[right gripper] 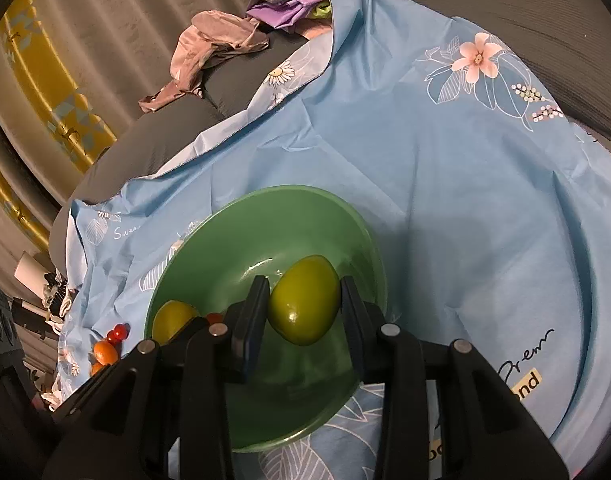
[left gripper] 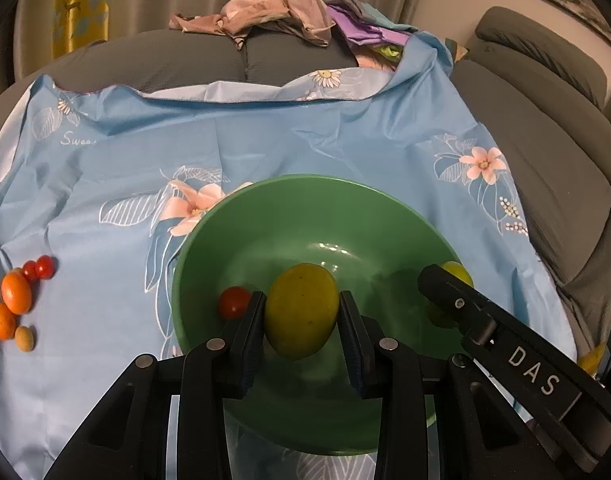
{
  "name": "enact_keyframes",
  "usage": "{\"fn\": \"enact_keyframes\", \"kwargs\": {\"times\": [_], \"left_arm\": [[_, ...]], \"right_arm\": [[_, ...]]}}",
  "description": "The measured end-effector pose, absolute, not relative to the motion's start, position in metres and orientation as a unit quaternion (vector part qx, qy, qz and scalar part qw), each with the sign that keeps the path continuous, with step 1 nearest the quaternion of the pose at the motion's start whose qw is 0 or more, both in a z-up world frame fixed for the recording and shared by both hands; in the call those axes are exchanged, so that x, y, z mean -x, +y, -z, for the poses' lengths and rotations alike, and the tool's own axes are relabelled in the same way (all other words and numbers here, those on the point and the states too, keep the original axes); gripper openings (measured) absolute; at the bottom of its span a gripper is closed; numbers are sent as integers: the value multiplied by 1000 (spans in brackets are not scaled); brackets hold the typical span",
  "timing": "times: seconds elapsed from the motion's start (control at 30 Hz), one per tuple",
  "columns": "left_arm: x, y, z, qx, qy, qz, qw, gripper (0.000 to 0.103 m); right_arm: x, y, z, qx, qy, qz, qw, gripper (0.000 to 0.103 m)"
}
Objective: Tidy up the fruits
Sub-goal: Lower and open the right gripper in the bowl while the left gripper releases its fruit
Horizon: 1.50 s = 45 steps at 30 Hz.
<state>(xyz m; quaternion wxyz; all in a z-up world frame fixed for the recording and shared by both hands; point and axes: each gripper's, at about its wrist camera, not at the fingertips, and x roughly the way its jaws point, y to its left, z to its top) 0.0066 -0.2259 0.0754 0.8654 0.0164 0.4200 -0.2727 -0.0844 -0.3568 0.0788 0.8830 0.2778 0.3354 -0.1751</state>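
A green bowl (left gripper: 289, 216) sits on a blue floral cloth (left gripper: 265, 140). My left gripper (left gripper: 301, 316) is shut on a yellow lemon (left gripper: 301, 314) and holds it over the bowl. A cherry tomato (left gripper: 233, 302) lies in the bowl beside its left finger. My right gripper (right gripper: 304, 300) is shut on a yellow-green lemon (right gripper: 304, 300) over the same bowl (right gripper: 273, 216); it also shows at the right of the left wrist view (left gripper: 489, 320). The left gripper's lemon (right gripper: 173, 318) shows at the bowl's left.
On the cloth at the far left lie two oranges (left gripper: 15, 292), two cherry tomatoes (left gripper: 39, 267) and a small tan fruit (left gripper: 25, 338). Crumpled clothes (left gripper: 277, 8) lie on the grey sofa (left gripper: 545, 128) behind the cloth.
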Motion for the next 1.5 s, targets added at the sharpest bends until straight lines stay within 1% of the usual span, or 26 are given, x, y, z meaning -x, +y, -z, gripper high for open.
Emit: {"fn": "enact_keyframes", "kwargs": {"times": [0.6,1.03,1.17,1.23,1.3,1.33,1.4,1.5], "left_arm": [[-6,-229,-71,-31,422,262,867,36],[-7,-226,-69,-23,425,261,866,36],[-1,-224,-78,-34,396,263,879,36],[2,-223,-84,-44,381,257,887,36],[6,-217,-92,-49,365,257,893,36],[6,-214,-95,-49,362,257,895,36],[6,-205,-99,-46,361,253,896,46],[2,-184,-106,-31,362,245,899,47]], "right_arm": [[80,-353,-77,-258,346,180,884,37],[79,-354,-77,-258,348,181,883,37],[81,-355,-79,-269,337,173,886,38],[84,-355,-82,-273,325,169,889,42],[85,-354,-85,-274,316,169,893,61],[85,-353,-86,-273,314,169,894,62],[84,-350,-87,-271,313,166,895,61],[81,-346,-89,-264,315,163,897,61]]}}
